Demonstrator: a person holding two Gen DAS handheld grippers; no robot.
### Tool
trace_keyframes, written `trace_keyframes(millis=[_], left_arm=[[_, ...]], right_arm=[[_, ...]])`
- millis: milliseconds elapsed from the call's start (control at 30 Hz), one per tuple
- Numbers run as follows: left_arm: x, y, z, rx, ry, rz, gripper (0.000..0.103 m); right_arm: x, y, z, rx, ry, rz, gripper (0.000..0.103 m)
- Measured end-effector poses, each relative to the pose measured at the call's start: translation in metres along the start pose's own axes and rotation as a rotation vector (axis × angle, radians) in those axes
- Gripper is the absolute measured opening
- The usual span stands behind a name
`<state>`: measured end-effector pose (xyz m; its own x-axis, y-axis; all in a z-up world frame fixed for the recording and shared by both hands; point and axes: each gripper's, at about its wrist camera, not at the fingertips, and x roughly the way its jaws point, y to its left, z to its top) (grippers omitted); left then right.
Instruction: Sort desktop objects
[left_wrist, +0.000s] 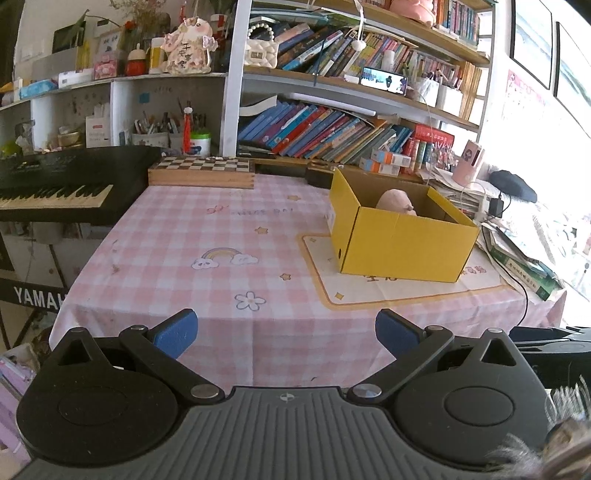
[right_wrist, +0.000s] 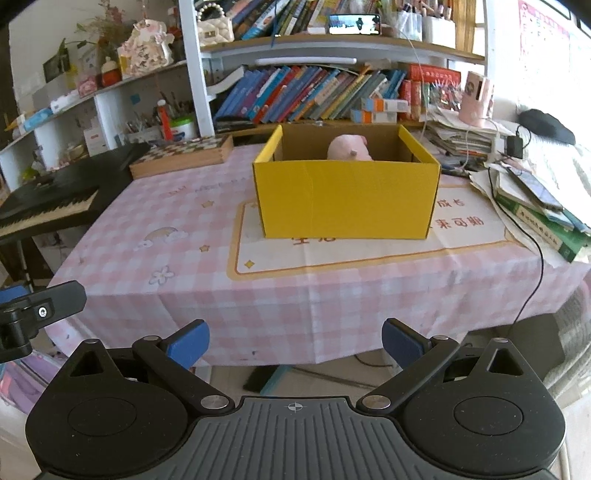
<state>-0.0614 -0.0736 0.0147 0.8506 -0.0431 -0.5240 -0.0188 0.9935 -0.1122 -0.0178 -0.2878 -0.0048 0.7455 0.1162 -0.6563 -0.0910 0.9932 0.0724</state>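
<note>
Both tools hang off the near edge of the tabletop, empty. The left tool has its blue fingers wide apart with nothing between them, and the right tool is spread the same way.

The yellow box stands on the pale mat toward the right half of the tabletop, back from the near edge. A pink plush sits inside it near the far wall, only its top showing above the rim. The rest of the cloth looks bare; apart from a chessboard at the far left corner and stacked books along the right edge, no loose thing lies out to be picked. So the sorting looks done or close to it, though the box floor is hidden.

The box lies straight ahead of the right tool, its long side facing that tool squarely. From the left tool it lies ahead and to the right, seen corner-on. The right hand is therefore the nearer and better lined up for any reach into or onto the box; the left would have to cross rightward over the mat.
</note>
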Motion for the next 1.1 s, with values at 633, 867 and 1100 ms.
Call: trace_keyframes(millis=[633,867,1100], left_arm=[[0.0016,0.0060,0.0011,0.010,0.022,0.020,0.103],[0.0047,0.0081,0.0010,0.013,0.030,0.019,0.103],[0.0078,0.0067,-0.0007,0.028,0.041,0.005,0.103]], right_arm=[[-0.0023,0.0080,-0.0017,-0.012,0.002,-0.002,0.101],[0.0002,0.0073,-0.0003,-0.006,0.011,-0.006,0.101],[0.0005,0.0087,-0.0010,-0.012,0.010,-0.008,0.101]])
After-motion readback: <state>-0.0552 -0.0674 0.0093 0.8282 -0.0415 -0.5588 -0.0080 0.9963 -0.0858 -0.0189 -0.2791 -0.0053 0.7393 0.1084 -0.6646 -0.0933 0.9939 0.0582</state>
